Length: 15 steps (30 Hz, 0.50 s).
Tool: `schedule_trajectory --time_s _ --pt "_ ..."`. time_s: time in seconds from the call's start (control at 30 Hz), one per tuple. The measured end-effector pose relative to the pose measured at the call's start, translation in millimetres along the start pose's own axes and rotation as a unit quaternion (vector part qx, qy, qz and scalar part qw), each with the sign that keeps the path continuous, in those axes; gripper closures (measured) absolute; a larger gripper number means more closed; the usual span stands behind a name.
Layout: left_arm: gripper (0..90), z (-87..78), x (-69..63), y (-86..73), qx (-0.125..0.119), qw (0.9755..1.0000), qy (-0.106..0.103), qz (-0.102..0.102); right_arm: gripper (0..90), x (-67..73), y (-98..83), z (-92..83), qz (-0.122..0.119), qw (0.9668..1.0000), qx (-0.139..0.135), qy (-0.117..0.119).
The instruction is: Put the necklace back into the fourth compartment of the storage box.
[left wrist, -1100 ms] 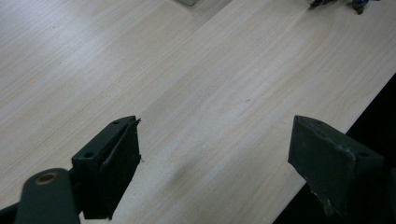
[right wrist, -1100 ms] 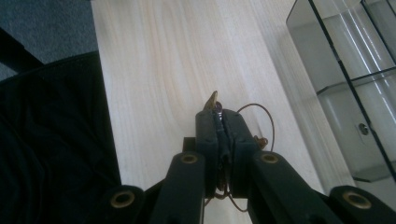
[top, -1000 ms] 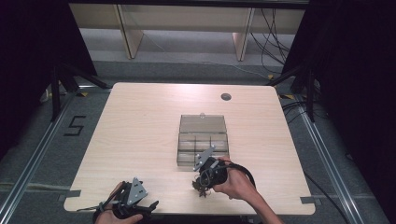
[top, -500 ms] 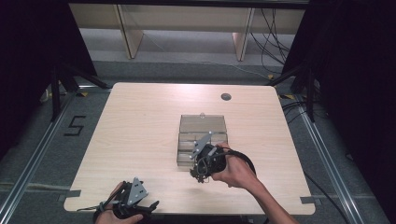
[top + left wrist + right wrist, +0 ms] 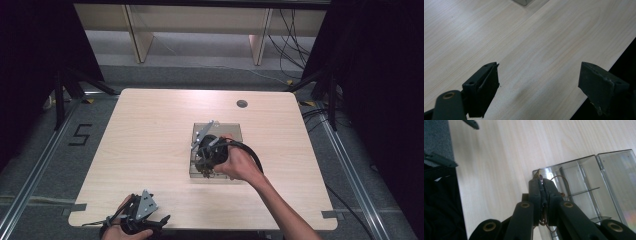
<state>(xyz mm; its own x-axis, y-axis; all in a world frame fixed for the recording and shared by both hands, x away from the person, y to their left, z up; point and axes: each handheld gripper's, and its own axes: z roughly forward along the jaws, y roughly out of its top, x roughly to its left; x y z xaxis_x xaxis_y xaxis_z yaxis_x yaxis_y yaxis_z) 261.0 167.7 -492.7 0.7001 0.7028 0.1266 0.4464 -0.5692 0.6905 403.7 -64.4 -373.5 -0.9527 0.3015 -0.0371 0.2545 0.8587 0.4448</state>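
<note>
Since a second ago the right gripper [image 5: 205, 167] has travelled away from the near edge of the desk [image 5: 150, 130] and further in, so that it now hangs over the clear plastic compartment box [image 5: 235, 131] at the middle of the desk, with the person's right hand [image 5: 239, 162] wrapped around its body and the black cable looping off to the right. In the right gripper view its jaws are pressed together on a small item with thin brownish wire [image 5: 560, 181] curling out from between them; the item itself is too squeezed and too small to name. The tips sit just over the near-left corner of the box [image 5: 584, 185], whose dividers and hinged lid, laid open flat on the far side, show through the transparent plastic. The left gripper [image 5: 140, 220] has stayed where it was, at the near-left edge of the desk, held low in the left hand [image 5: 122, 225] with its grey three-cornered plate on top. In the left gripper view its two black jaws stand wide apart with nothing between them, above bare pale wood, the desk's edge cutting across at the right and a corner of the box [image 5: 524, 2] just peeking in at the far side.
</note>
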Motion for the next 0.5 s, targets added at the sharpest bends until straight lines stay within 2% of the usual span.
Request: schedule_trajectory --time_s 0.13,0.17,0.23,0.27,0.33,0.37,0.5 --pt "16.1 0.3 0.9 0.8 0.003 0.9999 0.001 0.013 86.6 -6.0 5.7 6.8 0.007 1.0 0.004 -0.005" --pt "16.1 -0.1 -0.1 0.7 0.001 1.0 0.0 0.004 86.7 -8.2 7.2 9.3 0.012 0.9999 0.008 -0.004" --pt "16.1 -0.3 -0.5 0.3 0.0 1.0 -0.003 0.0 86.6 -12.3 9.2 15.1 0.018 0.9998 0.008 -0.004" --pt "16.1 0.8 0.3 0.2 0.001 1.0 0.001 0.005 86.6 -15.0 10.0 17.9 0.014 0.9999 0.009 -0.004" --pt "16.1 1.1 0.3 -0.4 -0.003 1.0 0.0 0.002 86.6 -18.7 11.4 23.2 0.023 0.9996 0.012 -0.005" --pt "16.1 0.3 0.6 0.1 0.002 1.0 0.001 0.007 86.6 -20.3 11.8 25.9 0.024 0.9996 0.016 -0.005" --pt "16.1 0.7 -0.1 0.0 0.002 1.0 -0.001 0.001 86.5 -25.0 12.3 34.7 0.029 0.9993 0.022 -0.007"
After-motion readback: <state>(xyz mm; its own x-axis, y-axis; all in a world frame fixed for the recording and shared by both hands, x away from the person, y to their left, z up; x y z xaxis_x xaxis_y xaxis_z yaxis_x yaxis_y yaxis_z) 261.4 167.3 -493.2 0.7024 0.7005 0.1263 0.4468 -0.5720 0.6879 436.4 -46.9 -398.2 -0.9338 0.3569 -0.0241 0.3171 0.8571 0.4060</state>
